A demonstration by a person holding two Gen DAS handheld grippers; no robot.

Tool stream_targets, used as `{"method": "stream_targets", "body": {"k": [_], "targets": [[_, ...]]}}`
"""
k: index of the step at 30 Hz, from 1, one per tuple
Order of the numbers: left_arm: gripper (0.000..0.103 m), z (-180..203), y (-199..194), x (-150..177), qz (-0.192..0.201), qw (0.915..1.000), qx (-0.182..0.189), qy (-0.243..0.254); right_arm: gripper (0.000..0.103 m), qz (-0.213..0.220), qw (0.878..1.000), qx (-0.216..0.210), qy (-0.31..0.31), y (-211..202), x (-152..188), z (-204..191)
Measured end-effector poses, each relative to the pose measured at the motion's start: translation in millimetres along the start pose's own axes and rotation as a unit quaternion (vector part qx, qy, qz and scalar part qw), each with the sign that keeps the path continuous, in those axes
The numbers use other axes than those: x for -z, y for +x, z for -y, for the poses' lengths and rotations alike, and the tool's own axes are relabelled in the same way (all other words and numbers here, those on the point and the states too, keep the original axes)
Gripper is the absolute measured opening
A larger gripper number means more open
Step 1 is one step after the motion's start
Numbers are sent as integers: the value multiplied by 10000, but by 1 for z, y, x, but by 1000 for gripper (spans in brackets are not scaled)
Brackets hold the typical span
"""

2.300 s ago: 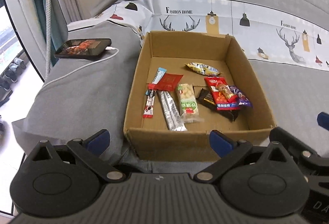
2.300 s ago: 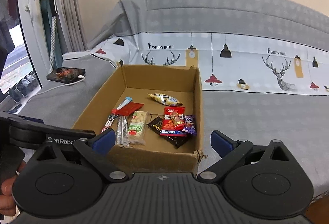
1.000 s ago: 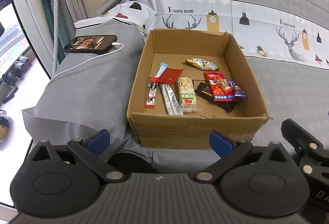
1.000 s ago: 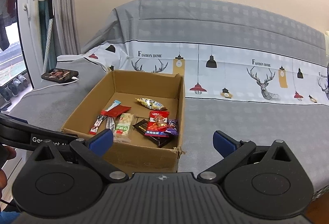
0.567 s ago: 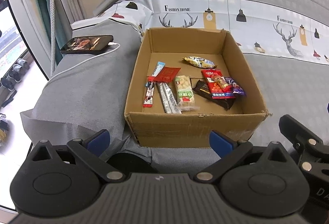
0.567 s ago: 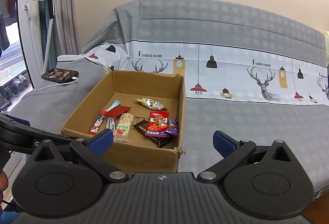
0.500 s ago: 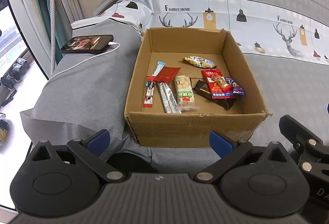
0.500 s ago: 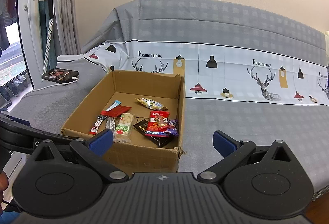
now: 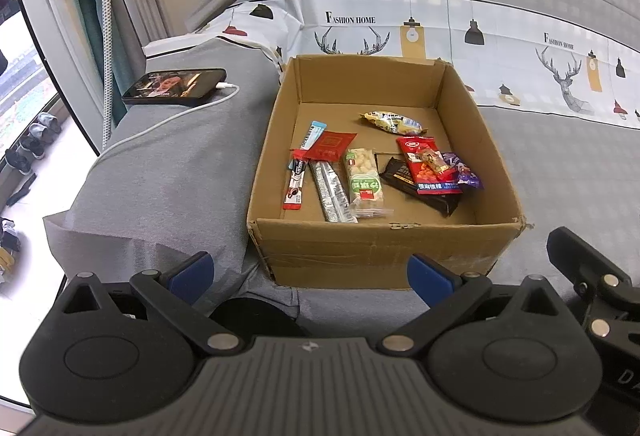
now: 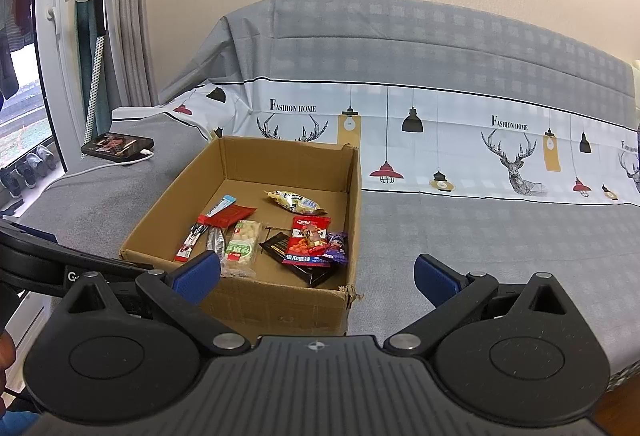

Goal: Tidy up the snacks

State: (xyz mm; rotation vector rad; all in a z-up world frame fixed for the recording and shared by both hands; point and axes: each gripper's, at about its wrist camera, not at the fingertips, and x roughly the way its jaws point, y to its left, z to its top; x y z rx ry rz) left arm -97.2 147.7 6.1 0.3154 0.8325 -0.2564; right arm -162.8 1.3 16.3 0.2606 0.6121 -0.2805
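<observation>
Grey sofa cover (image 9: 168, 172) bears the cardboard box (image 9: 384, 248) at frame centre, snacks (image 9: 362, 176) lengthwise inside, dead ahead of the left gripper (image 9: 310, 270), nearer than the right gripper (image 10: 316, 272); both gape wide, empty.

The printed band of the grey sofa cover (image 10: 440, 140) carries the words "Fashion Home" several times, beside the deer heads and hanging lamps; the right wrist view shows it behind the far wall of the cardboard box (image 10: 280, 160) and again toward the cover's right edge. The snack packets (image 9: 430, 166) in the box bear print too small to read.
</observation>
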Motion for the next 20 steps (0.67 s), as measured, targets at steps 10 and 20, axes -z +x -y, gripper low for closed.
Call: {"method": "stream_targets", "body": {"k": [10, 20], "targets": [[103, -1, 0, 0, -11, 10000, 16, -8, 102, -4, 10000, -1, 11, 0, 0, -1], [103, -1, -2, 1, 67, 10000, -40, -54, 102, -12, 10000, -80, 17, 2, 1, -1]]}}
